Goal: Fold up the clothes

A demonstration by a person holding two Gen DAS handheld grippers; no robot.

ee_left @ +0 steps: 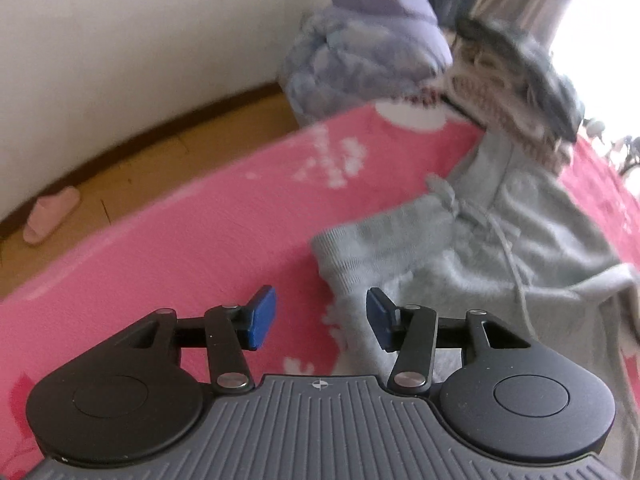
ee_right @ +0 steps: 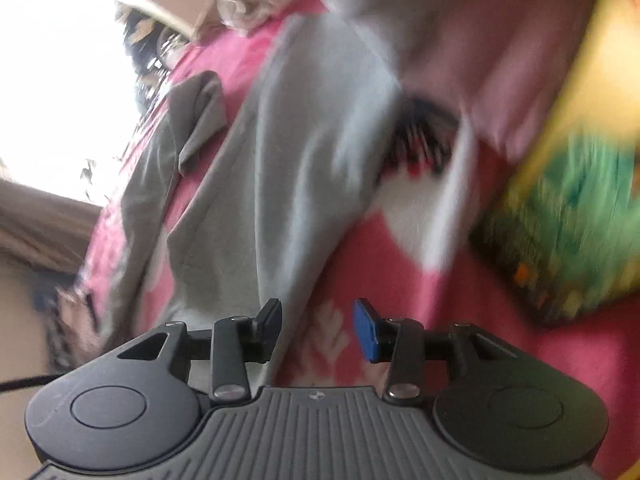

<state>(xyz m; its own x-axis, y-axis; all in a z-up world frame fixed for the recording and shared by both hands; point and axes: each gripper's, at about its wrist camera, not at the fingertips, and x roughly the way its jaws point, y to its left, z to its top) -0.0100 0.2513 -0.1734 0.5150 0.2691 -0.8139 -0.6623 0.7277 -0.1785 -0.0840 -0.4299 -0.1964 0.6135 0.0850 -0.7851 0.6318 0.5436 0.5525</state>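
Note:
Pale grey-green sweatpants with a drawstring lie on a pink blanket; their ribbed waistband points toward my left gripper. That gripper hovers just above the waistband's edge, open, with nothing between its blue pads. In the blurred right wrist view the same grey garment stretches away over the pink blanket. My right gripper is open too, its jaws over bare blanket beside the garment's edge, holding nothing.
A heap of bluish and patterned clothes sits at the blanket's far end. A wooden floor with a pink slipper lies to the left. A green and yellow cushion rests right of the garment. A bright window shows at upper left.

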